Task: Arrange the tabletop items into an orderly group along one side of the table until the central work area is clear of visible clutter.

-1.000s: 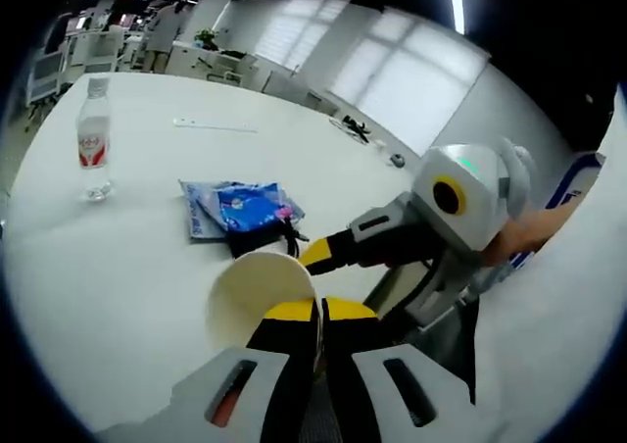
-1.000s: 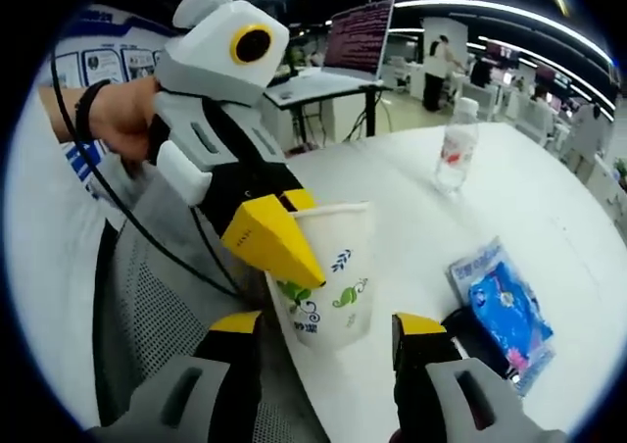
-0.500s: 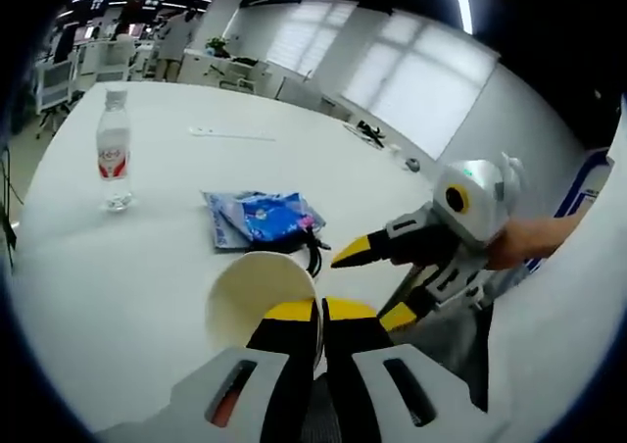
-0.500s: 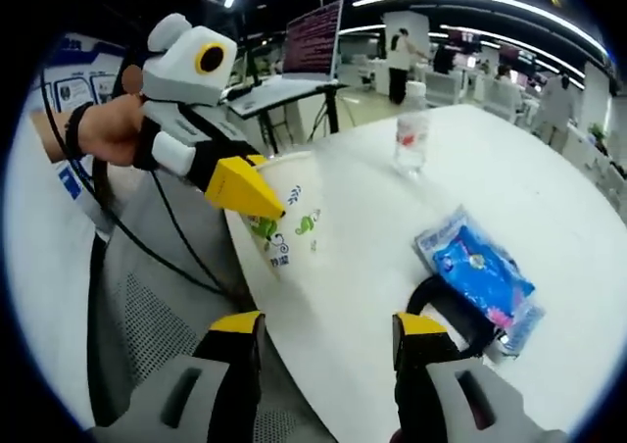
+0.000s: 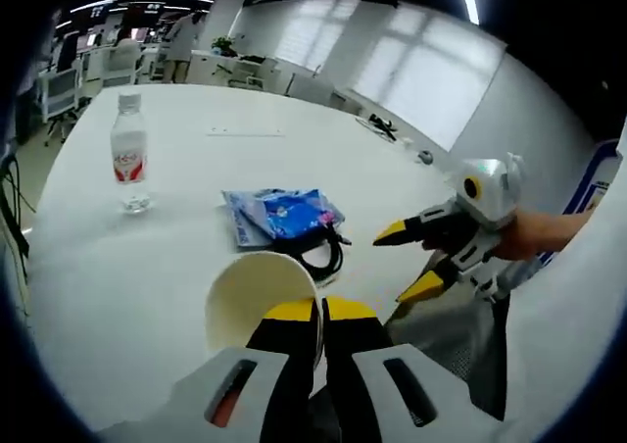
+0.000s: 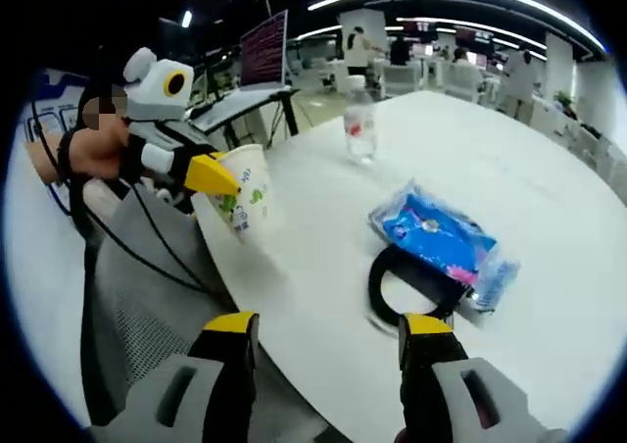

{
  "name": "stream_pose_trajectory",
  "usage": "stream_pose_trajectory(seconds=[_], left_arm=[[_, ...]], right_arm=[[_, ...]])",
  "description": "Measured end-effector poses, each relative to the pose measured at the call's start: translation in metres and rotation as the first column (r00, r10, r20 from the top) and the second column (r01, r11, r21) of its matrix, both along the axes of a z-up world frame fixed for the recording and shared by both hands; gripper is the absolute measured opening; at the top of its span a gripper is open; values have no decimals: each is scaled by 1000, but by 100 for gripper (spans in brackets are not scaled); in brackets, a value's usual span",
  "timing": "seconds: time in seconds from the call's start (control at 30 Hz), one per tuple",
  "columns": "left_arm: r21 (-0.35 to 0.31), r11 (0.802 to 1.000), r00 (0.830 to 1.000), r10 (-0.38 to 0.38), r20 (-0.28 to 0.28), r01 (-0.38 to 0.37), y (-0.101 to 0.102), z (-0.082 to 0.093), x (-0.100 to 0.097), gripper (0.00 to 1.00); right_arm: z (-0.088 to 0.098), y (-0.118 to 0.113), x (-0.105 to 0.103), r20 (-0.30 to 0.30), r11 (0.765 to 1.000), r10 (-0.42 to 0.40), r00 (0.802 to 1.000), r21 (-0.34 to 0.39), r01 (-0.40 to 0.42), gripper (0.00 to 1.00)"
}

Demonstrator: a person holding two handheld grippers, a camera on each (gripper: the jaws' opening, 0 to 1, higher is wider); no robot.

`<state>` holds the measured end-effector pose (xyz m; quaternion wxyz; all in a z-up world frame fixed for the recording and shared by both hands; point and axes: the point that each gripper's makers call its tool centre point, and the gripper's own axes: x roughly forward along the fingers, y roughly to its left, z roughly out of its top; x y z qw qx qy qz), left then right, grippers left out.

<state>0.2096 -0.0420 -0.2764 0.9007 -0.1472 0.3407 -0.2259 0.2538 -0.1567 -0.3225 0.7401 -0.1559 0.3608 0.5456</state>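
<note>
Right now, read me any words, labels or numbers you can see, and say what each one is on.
None can be read.
Bottle: red label, text too small.
Cup: green leaf print, any words blurred.
Blue packet: print blurred.
Monitor: lines of text, too small.

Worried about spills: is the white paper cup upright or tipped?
Roughly upright: the white paper cup has its rim upward, clamped in the left gripper; contents cannot tell.
</note>
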Motion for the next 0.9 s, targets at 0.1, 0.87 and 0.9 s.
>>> stream_pose_trajectory(seconds=[0.1, 0.87, 0.9], left_arm=[[18, 1000, 1000, 2, -4, -2, 5, -4, 3, 0], [257, 964, 998, -64, -26, 69, 44, -25, 55, 0], [272, 960, 998, -61, -27, 66, 48, -28, 59, 0]], right_arm=[[1, -6, 4, -7, 1000, -30, 1000, 5, 30, 59], [-1, -42, 19, -27, 985, -172, 985, 2, 172, 60], [-2, -43, 19, -28, 984, -177, 984, 2, 177, 60]])
